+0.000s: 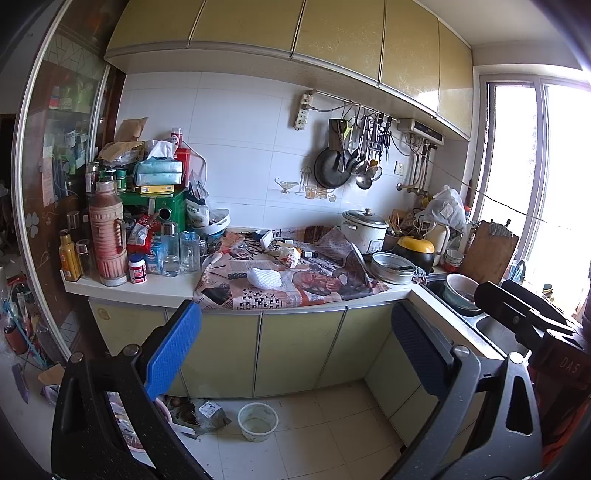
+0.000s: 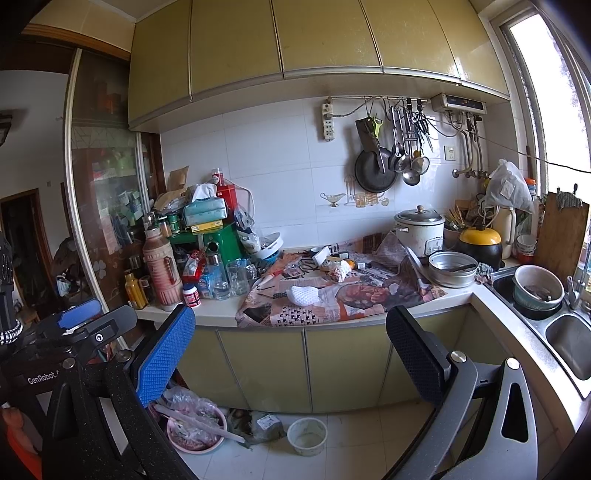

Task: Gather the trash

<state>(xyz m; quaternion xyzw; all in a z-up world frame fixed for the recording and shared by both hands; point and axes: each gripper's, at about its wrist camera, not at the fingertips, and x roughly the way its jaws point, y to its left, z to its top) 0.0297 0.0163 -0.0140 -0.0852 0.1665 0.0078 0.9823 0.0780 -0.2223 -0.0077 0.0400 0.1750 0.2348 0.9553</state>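
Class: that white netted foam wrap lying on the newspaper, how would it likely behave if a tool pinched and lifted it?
The white foam wrap looks puffy and meshed, so probably very light and squashy. It would likely flop or deform rather than hold shape. The newspaper beneath lies loose and might shift too.

**Cluttered kitchen corner in daylight**

White wall tiles (image 2: 280, 155) are seen ahead, beyond the claw, under yellow upper cabinets (image 2: 325, 33). Matching lower doors (image 1: 295, 347) are set below the counter (image 1: 140, 286). Pale floor tiles (image 2: 354, 443) lie underneath. Bright daylight is admitted by a window (image 1: 554, 155) at right, beside the sink (image 2: 569, 339).
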